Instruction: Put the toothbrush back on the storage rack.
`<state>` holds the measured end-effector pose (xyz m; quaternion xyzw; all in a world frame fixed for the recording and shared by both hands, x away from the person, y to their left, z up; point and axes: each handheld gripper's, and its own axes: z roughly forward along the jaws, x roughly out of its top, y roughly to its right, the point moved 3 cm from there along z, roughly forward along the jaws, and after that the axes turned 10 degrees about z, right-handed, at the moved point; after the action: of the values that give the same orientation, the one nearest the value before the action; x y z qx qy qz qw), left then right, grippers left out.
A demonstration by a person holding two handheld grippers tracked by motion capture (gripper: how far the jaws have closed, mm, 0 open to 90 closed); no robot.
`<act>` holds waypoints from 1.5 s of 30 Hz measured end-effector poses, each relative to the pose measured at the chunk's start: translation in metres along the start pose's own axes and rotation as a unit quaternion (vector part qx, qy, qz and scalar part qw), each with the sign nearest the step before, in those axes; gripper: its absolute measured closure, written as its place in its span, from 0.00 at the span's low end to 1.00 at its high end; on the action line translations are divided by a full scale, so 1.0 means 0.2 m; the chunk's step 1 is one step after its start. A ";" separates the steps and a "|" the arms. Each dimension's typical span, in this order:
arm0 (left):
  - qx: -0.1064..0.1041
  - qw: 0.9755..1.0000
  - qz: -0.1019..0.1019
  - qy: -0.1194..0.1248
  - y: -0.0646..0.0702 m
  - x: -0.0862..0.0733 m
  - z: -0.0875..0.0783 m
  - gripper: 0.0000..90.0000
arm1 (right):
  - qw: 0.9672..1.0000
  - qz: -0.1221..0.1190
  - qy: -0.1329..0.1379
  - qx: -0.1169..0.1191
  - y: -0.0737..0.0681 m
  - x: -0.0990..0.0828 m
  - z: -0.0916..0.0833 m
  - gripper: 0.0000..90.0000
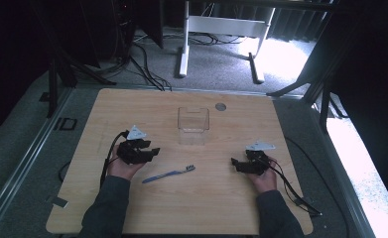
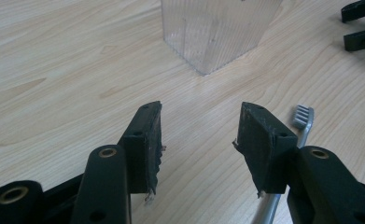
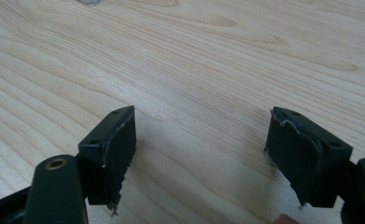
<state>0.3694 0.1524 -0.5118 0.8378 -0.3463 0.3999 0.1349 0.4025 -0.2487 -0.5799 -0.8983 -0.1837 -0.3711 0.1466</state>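
A blue toothbrush (image 1: pixel 168 174) with a pale bristle head lies flat on the wooden table (image 1: pixel 132 106), between my two hands. Behind it, at the table's middle, stands an empty clear plastic box (image 1: pixel 193 125). My left gripper (image 1: pixel 152 150) rests open just left of the toothbrush's handle end; in the left gripper view its jaws (image 2: pixel 201 135) stand apart with nothing between them, the toothbrush head (image 2: pixel 303 116) beside the right jaw and the clear box (image 2: pixel 217 30) ahead. My right gripper (image 1: pixel 236 164) is open over bare wood (image 3: pixel 201 140), to the right of the bristles.
A small grey round disc (image 1: pixel 221 106) is set in the table near its far edge. Cables trail from both grippers across the table. White desk legs (image 1: pixel 183 49) and floor cables lie beyond the table's far edge. My right gripper's jaws (image 2: pixel 360 28) show far off.
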 end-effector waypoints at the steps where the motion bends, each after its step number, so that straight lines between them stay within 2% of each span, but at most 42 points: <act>1: -0.001 1.000 0.001 0.000 0.00 0.00 0.00 0.55 | 1.000 0.000 0.000 0.000 0.00 0.00 0.00 0.27; 19: -0.018 1.000 0.019 0.000 0.02 0.03 0.00 0.55 | 1.000 -0.001 0.000 0.000 0.00 0.00 0.00 0.27; 35: -0.032 0.999 0.035 -0.011 0.05 0.06 0.02 0.56 | 1.000 -0.001 0.000 0.000 0.00 0.00 0.00 0.27; 45: -0.037 0.998 0.042 -0.027 0.06 0.07 0.02 0.60 | 1.000 -0.001 0.000 0.000 0.00 0.00 0.00 0.27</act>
<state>0.3698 0.1359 -0.5048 0.8274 -0.3990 0.3698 0.1396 0.4025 -0.2488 -0.5799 -0.8981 -0.1844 -0.3715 0.1462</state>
